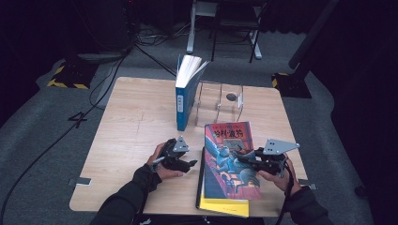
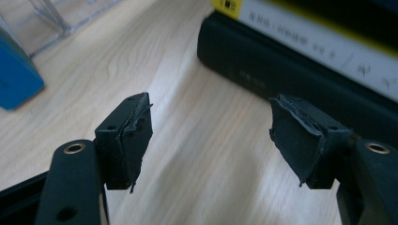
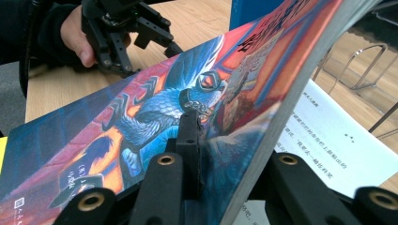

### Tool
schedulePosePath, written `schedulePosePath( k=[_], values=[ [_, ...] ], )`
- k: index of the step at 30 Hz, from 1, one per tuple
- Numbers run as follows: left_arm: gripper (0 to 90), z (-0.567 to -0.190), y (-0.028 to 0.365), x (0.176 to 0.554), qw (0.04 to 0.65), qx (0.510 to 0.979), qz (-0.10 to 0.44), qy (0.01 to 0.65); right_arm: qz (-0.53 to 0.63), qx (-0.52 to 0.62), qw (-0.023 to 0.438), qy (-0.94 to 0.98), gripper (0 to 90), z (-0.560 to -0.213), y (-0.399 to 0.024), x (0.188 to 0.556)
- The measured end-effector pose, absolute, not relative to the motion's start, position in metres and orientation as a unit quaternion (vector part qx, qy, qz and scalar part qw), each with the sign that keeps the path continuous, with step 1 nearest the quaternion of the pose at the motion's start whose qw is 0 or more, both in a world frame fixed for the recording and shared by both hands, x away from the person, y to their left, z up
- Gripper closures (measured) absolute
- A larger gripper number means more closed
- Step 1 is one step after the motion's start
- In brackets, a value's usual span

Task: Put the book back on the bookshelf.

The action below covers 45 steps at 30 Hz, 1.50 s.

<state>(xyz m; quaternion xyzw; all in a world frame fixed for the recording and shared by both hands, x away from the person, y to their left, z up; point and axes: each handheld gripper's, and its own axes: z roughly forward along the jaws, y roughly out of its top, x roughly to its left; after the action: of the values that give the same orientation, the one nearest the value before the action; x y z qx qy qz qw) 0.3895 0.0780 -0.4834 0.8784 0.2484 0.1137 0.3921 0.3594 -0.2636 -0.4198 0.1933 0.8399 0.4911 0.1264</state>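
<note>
Books on the table [image 1: 136,122] are apparently being moved into the clear acrylic stand [image 1: 220,101], judging from the layout. High view: one blue book [image 1: 184,101] already stands upright against the stand's left side, its pages fanned at the top. The colourful book [image 1: 230,159] is tilted up off a stack near the front edge — a yellow-edged book [image 1: 225,206] lies beneath it. The right gripper [image 1: 248,162] is clamped on the colourful book's right edge; the left gripper [image 1: 190,164] sits just left of the stack, holding nothing.

Left gripper view: jaws apart with bare wood between the pads [image 2: 136,136] — released, no contact. A dark book spine [image 2: 281,79] lies ahead, a white and yellow one above it.

Right gripper view: the pads are clenched on the colourful book's [image 3: 155,112] cover and pages, one jaw over the illustrated front, the other under. The book is lifted at a slant, a white printed page [image 3: 328,145] visible below it. The left gripper [image 3: 129,35] shows beyond, in the person's hand.

Judgement: one book shelved, the second lifted but not yet upright or carried to the stand; the stacked books remain.
</note>
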Motion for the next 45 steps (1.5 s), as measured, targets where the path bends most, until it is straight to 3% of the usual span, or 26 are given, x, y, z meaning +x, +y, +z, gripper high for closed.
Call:
schedulePosePath(
  k=[30,36,43,45],
  values=[
    [40.1,-0.457,0.052,0.415,0.467,0.838,0.118,0.255,0.516,0.173,0.147,0.826,74.5,-0.406,-0.264,0.347],
    [53.1,-0.452,0.053,0.416,0.483,0.833,0.112,0.246,0.519,0.165,0.153,0.825,74.5,-0.404,-0.264,0.344],
    [62.4,-0.444,0.052,0.417,0.492,0.833,0.102,0.229,0.524,0.160,0.161,0.821,74.3,-0.402,-0.265,0.342],
    [72.3,-0.442,0.051,0.416,0.495,0.838,0.094,0.210,0.525,0.159,0.164,0.820,74.3,-0.401,-0.266,0.342]
  ],
)
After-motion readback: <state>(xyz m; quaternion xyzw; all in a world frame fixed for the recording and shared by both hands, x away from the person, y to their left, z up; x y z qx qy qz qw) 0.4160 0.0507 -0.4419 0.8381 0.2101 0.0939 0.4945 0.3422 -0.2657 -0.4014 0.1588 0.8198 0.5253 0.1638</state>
